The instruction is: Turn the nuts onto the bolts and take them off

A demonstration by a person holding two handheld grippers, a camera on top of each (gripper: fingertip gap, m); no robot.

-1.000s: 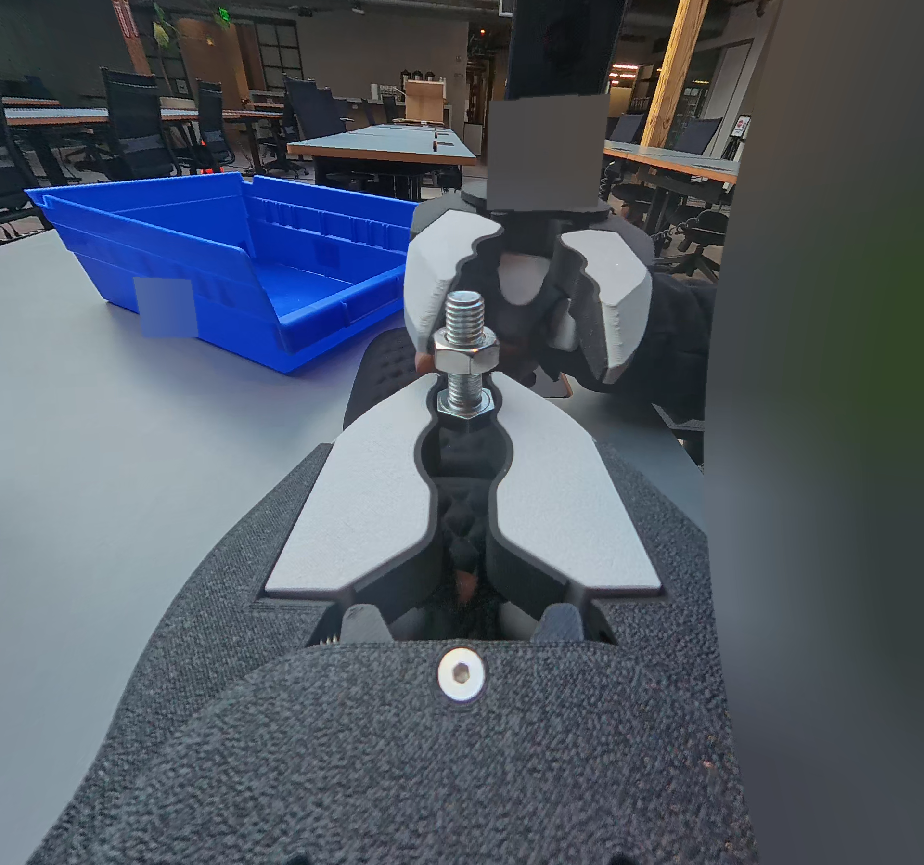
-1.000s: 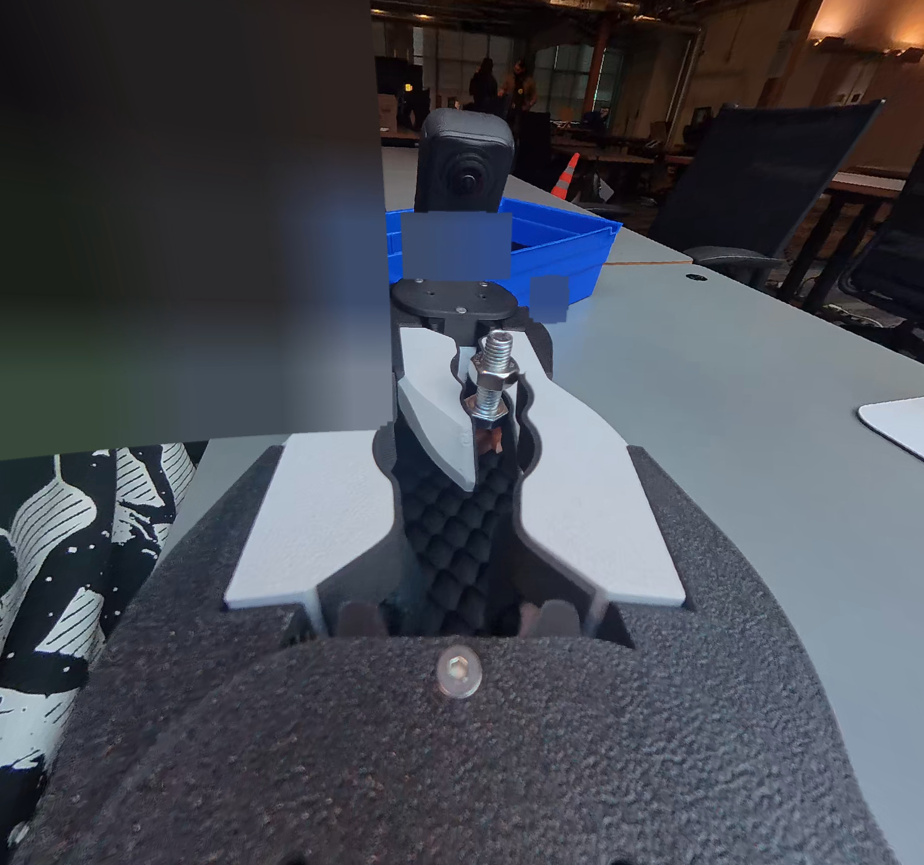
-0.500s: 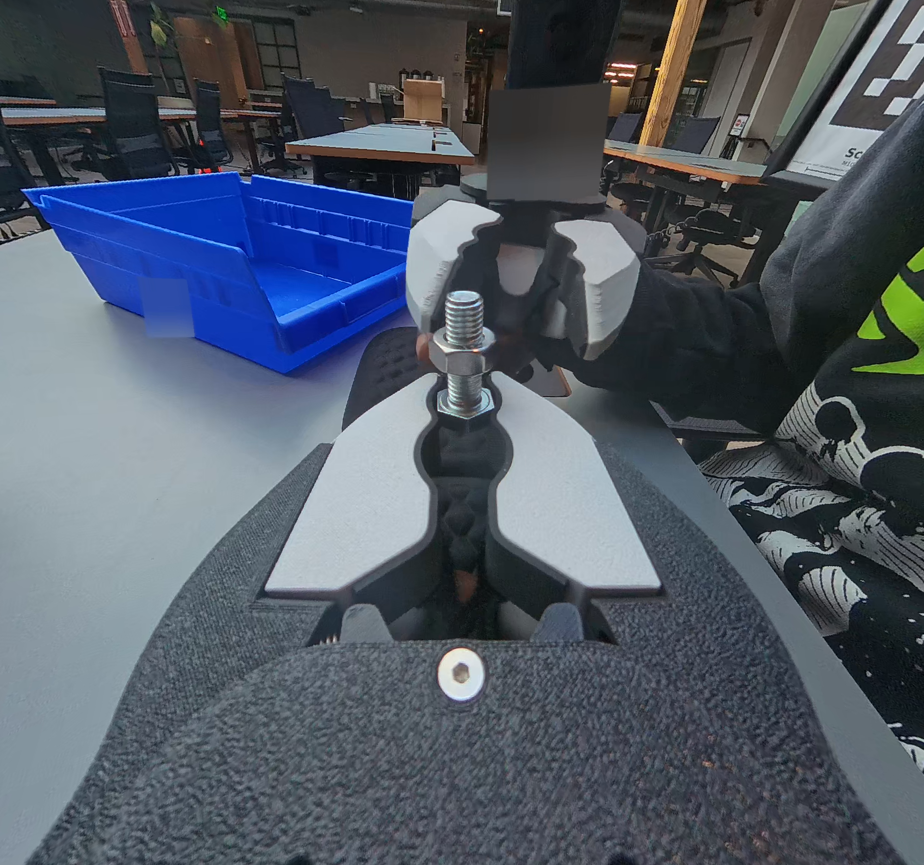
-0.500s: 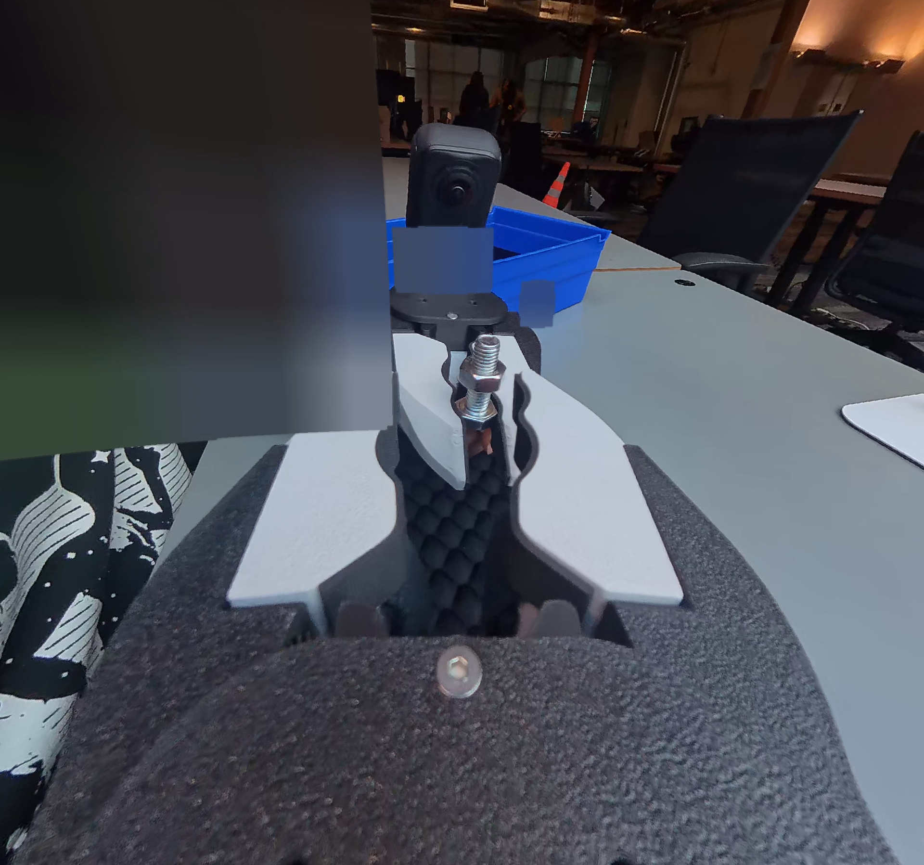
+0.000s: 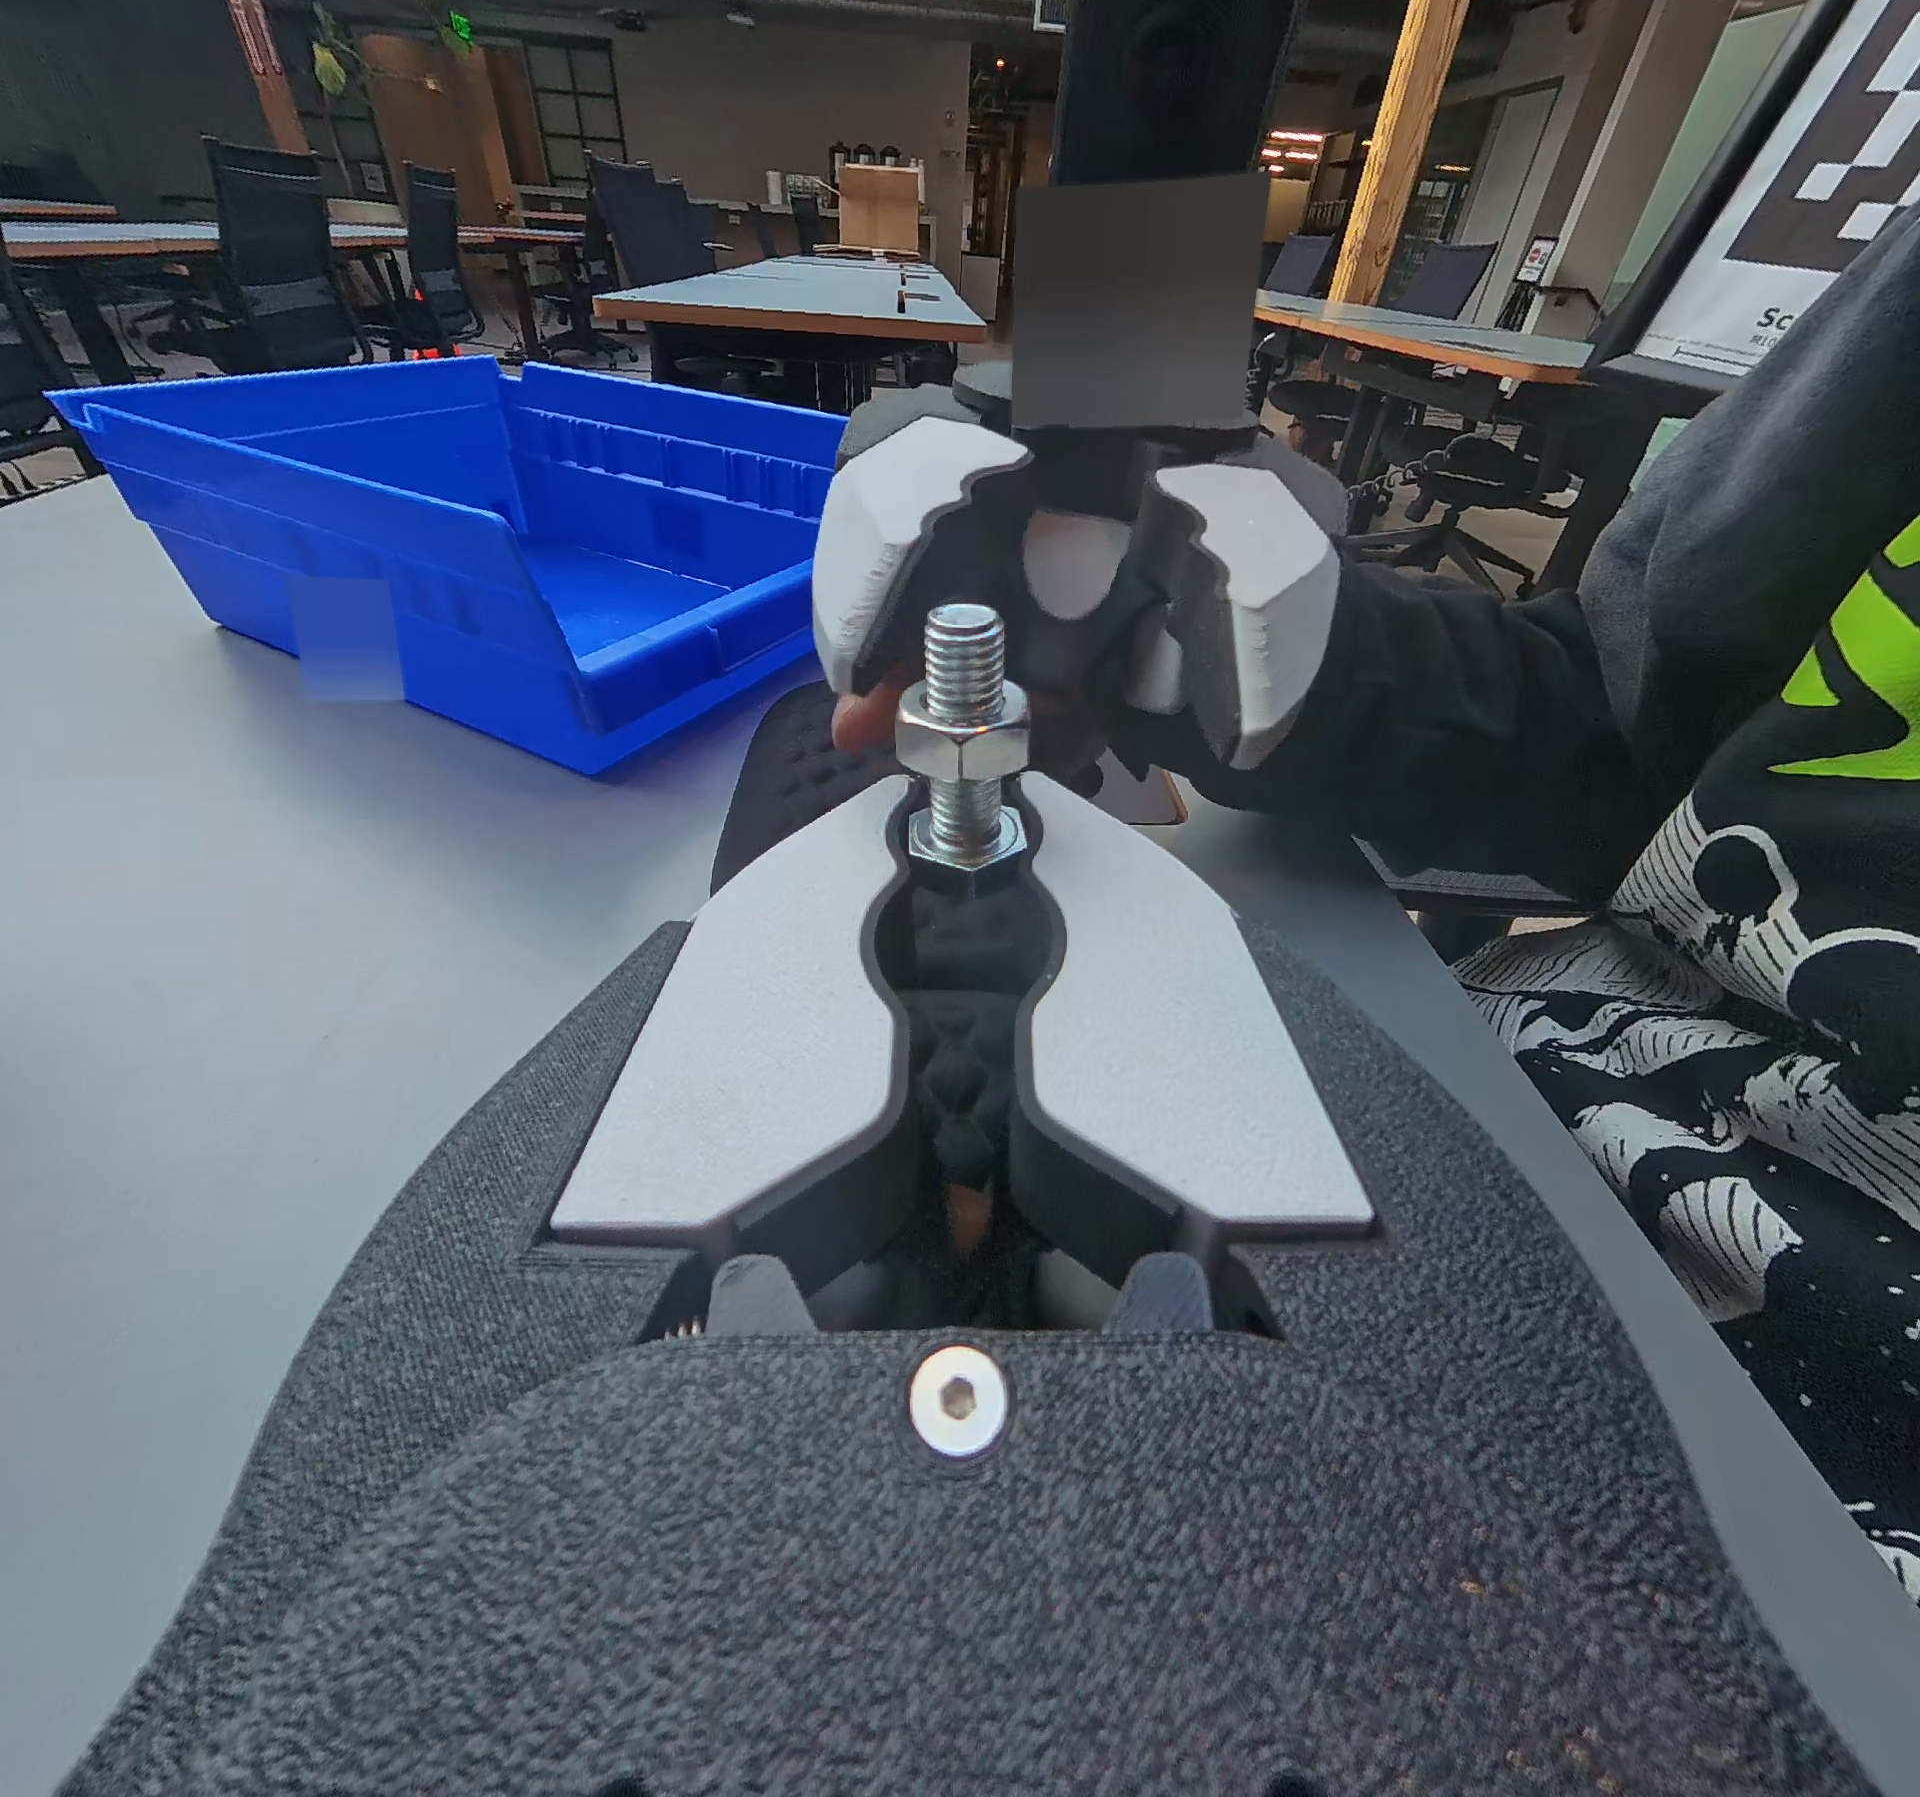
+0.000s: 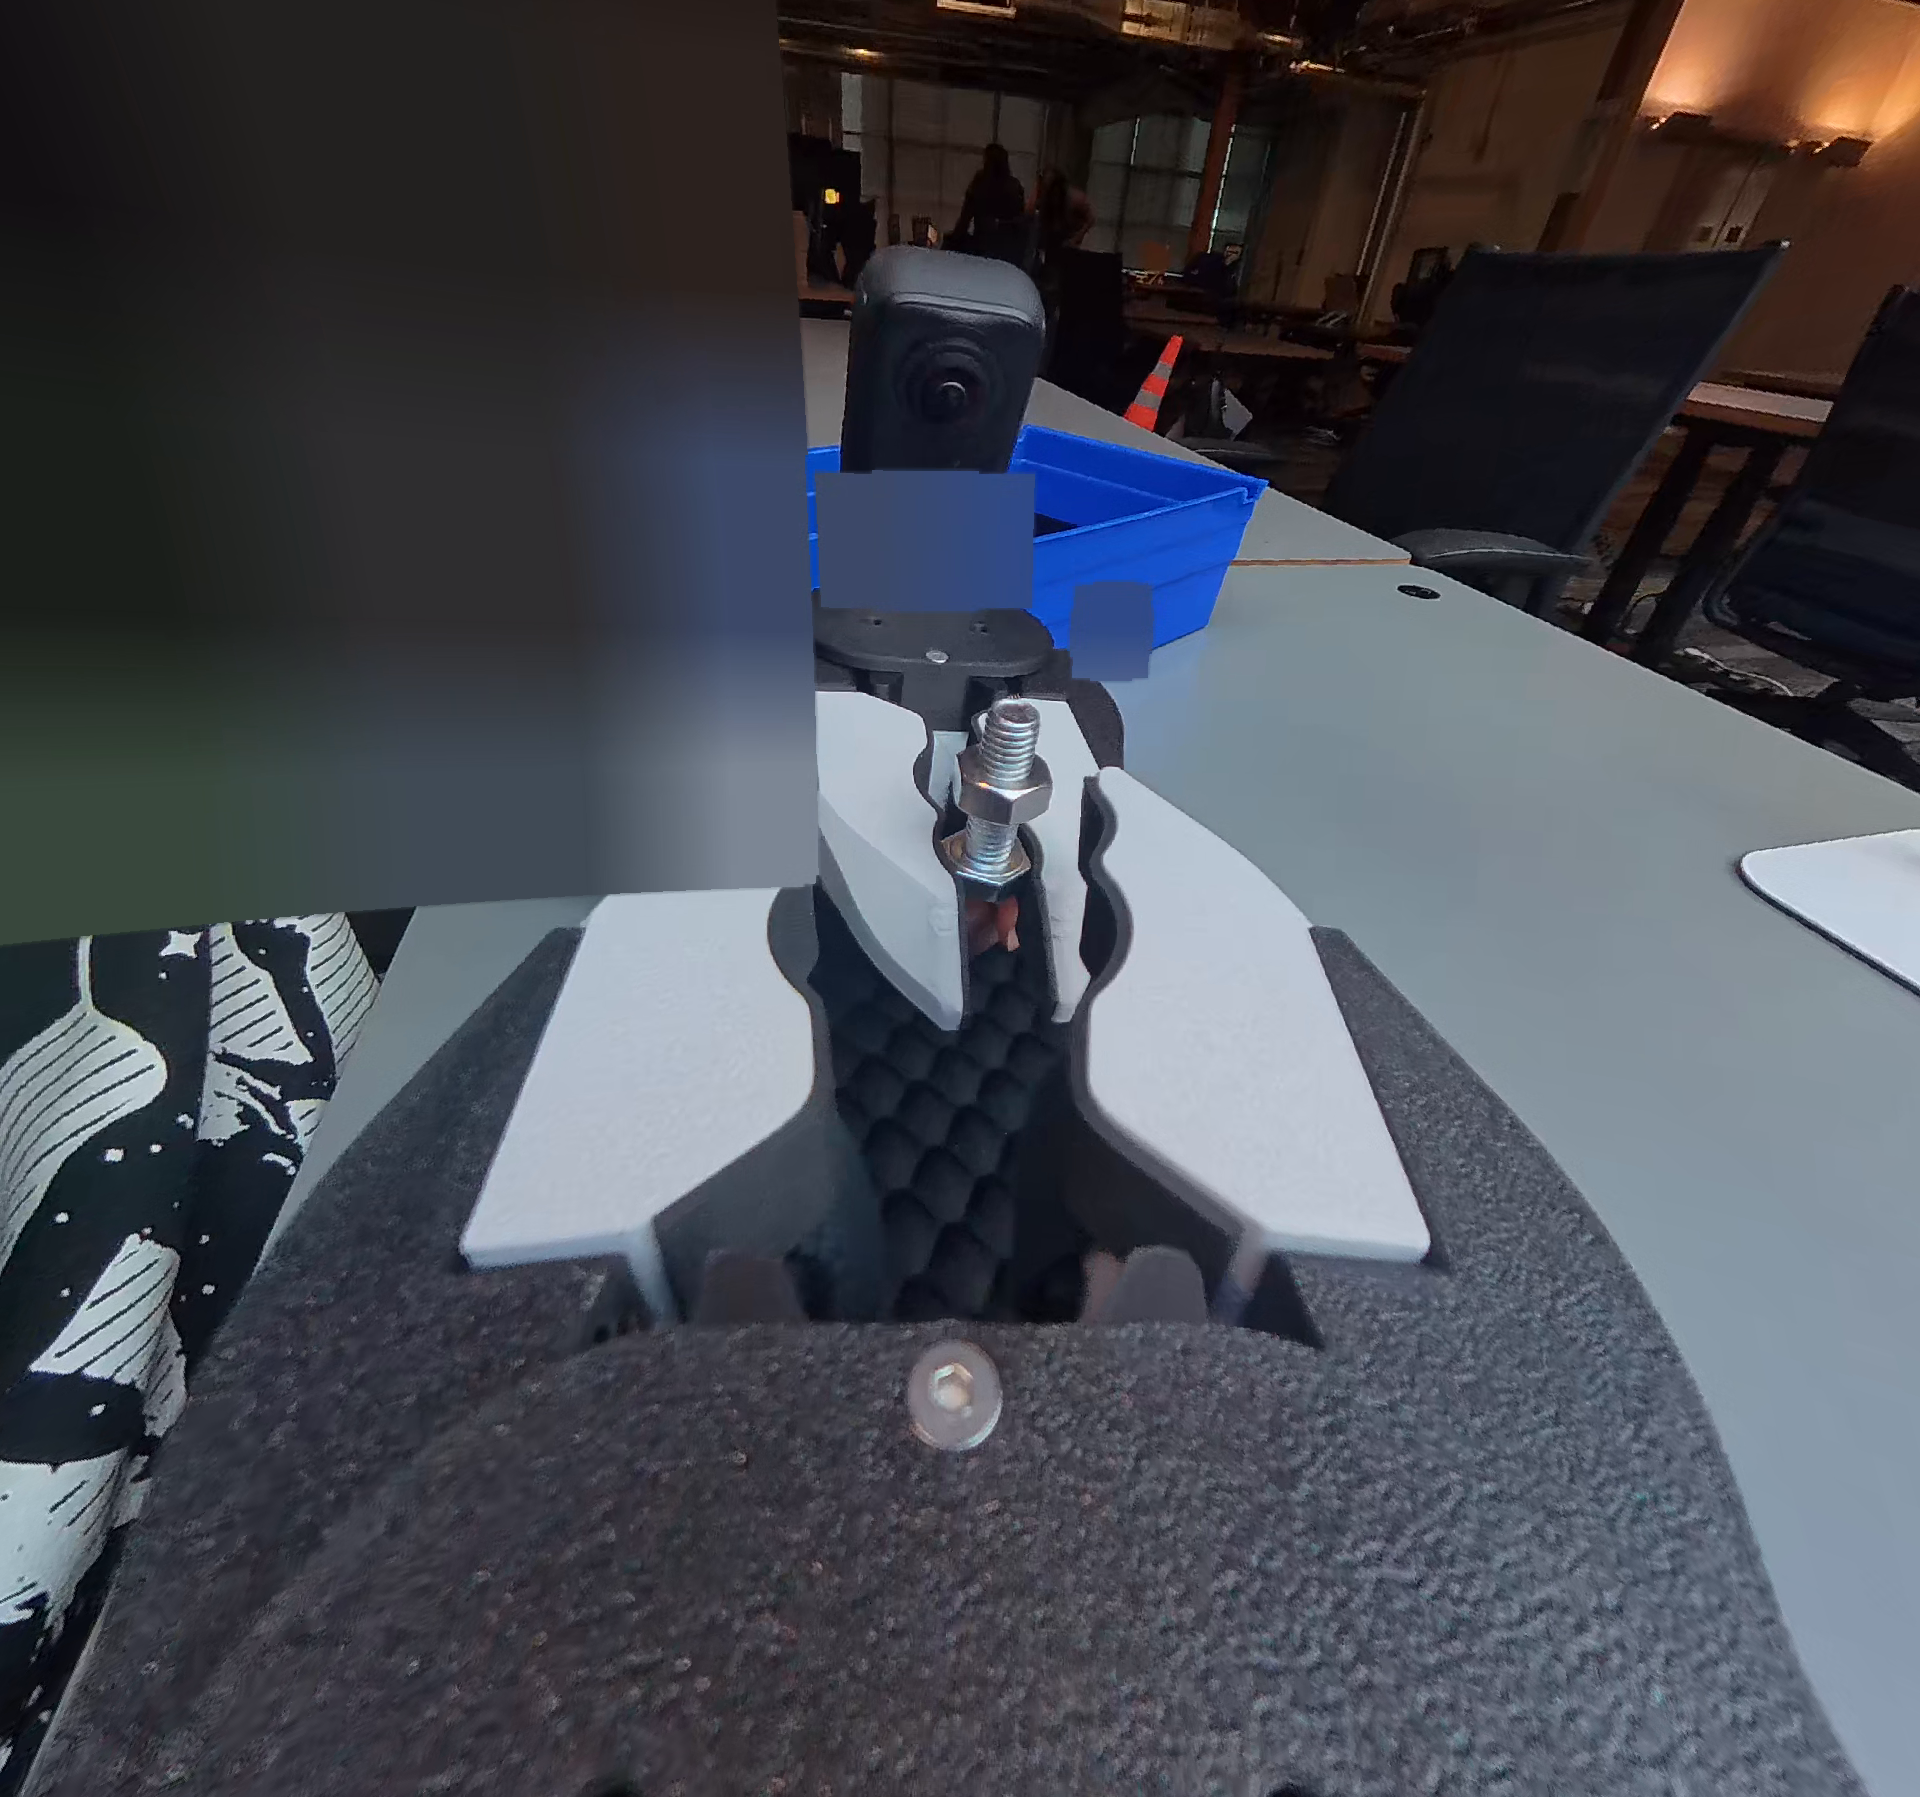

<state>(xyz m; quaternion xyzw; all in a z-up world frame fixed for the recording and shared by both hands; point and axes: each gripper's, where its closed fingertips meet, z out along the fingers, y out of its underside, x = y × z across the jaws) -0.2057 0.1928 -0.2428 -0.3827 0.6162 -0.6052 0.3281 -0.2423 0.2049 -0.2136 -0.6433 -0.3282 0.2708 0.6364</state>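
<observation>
Left gripper [image 5: 961,812] closed tight on the head end of the bolt [image 5: 964,698], clamped at frame centre of the left wrist view; bolt stands upright, threaded end up. Nut [image 5: 963,742] sits partway down the thread, a short stretch of bare thread between it and the lower hex at the jaw tips. Right gripper [image 5: 1049,667] faces in from behind the bolt, upper centre of that view, its grey fingers spread with a clear gap and not gripping the nut; looks just behind and apart from it, but contact at its left finger cannot be told. In the right wrist view the same bolt [image 6: 1000,791] and nut [image 6: 1004,795] show at centre, tilted slightly, between the right gripper's [image 6: 1013,843] parted fingers, with the left gripper's fingers under it. Blue bin [image 5: 436,542] sits on the grey table [image 5: 208,968], left middle of the left view, well apart from the grippers. Person's patterned dark sleeve [image 5: 1714,812] fills the right edge. Black office chair [image 6: 1558,417] in the upper right of the right view.
</observation>
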